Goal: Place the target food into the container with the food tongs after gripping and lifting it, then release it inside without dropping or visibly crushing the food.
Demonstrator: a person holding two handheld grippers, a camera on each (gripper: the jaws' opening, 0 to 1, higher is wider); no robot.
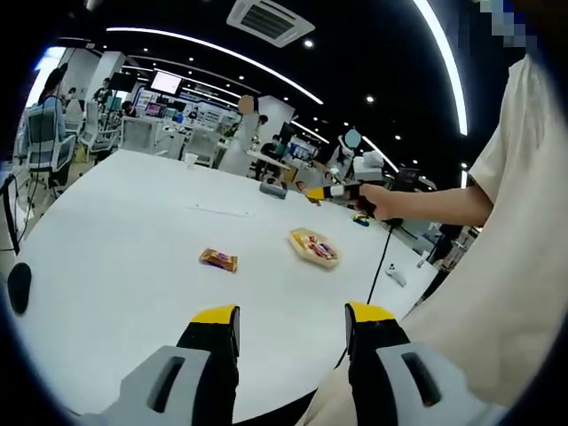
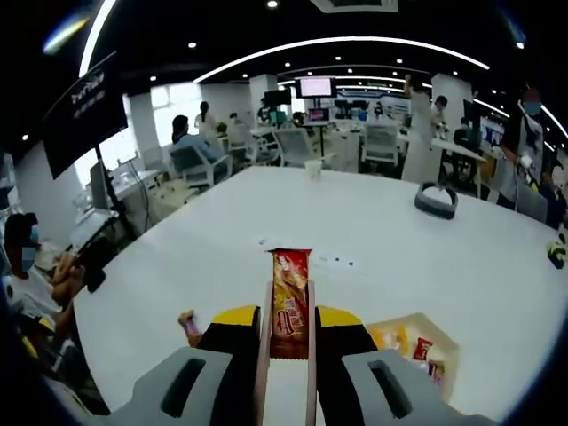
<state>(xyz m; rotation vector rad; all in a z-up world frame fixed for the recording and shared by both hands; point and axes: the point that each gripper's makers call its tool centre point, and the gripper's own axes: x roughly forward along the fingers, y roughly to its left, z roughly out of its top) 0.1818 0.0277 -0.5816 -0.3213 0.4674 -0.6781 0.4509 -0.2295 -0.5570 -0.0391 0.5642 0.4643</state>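
L view, my left gripper: jaws wide apart, nothing between them, above the near edge of the white table.
L view, container: shallow tray w/ some packets in it, beyond my tips, well apart from them.
L view, loose snack: lies flat on the table, left of the container, near it but not touching.
L view, my right hand: stretched out over the table's far right part, beyond the container.
L view, room: much bare table to the left and far side; right edge is near the container.
R view, my right gripper: closed on the food tongs, which run up between my tips.
R view, snack packet: red-orange wrapper, pinched between the tong arms, held above the table.
R view, container: low and to the right of my tips, just beside them.
R view, room: wide bare table ahead; a dark round object far right.
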